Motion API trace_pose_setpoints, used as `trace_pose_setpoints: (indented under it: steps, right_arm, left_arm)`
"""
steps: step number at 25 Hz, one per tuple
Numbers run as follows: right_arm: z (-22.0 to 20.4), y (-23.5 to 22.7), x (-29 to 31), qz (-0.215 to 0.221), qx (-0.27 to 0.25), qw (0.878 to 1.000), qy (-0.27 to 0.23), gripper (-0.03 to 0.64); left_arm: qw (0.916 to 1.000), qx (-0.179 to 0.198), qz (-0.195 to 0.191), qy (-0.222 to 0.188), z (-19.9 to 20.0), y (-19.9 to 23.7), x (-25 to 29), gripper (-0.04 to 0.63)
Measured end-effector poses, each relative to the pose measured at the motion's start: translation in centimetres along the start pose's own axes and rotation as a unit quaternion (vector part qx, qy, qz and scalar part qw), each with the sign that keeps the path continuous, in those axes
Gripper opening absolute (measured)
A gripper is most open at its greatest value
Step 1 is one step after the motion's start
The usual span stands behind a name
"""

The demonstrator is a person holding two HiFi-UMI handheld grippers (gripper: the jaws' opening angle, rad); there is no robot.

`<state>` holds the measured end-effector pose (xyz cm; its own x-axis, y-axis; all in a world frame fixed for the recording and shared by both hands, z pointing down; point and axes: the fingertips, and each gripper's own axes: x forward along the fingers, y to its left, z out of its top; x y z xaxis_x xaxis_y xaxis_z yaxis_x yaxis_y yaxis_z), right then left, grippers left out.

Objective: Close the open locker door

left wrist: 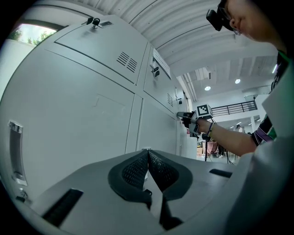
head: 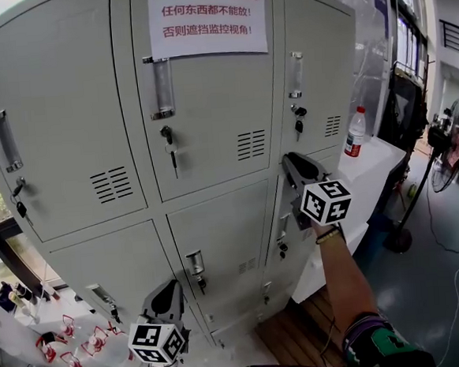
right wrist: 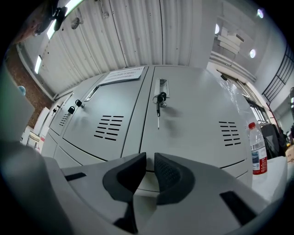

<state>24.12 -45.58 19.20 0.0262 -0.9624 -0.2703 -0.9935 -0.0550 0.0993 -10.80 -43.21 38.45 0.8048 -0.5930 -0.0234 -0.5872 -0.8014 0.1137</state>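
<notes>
A grey bank of lockers [head: 210,141] fills the head view. The middle door of the right column [head: 298,248] looks slightly ajar along its left edge. My right gripper [head: 290,163] sits at that door's top left corner, pointing at the lockers. In the right gripper view its jaws [right wrist: 150,157] are closed to a thin slit, with only locker face showing through. My left gripper [head: 168,286] hangs low before the bottom row, shut and holding nothing [left wrist: 148,151]. The left gripper view also shows the right gripper [left wrist: 186,117] against the lockers.
A water bottle [head: 356,131] stands on a white counter [head: 382,167] right of the lockers. A paper sign [head: 207,18] is taped across the top doors, and keys [head: 169,148] hang from locks. A fan stand [head: 398,237] is at right, small plastic items [head: 60,342] at lower left.
</notes>
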Motion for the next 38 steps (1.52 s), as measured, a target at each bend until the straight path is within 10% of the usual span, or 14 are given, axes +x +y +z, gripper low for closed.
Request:
trace_pose_setpoints:
  steps: [15, 38]
  right_arm:
    - [-0.2, 2.1, -5.7, 0.002, 0.005, 1.0, 0.021, 0.042]
    - [-3.8, 1.9, -29.6, 0.031, 0.05, 0.997, 0.041, 0.042]
  left_arm:
    - [0.9991, -0.012, 0.035, -0.02, 0.4, 0.3, -4.3, 0.021]
    - [0.993, 0.028, 0.114, -0.012, 0.3, -15.2, -13.5, 0.021]
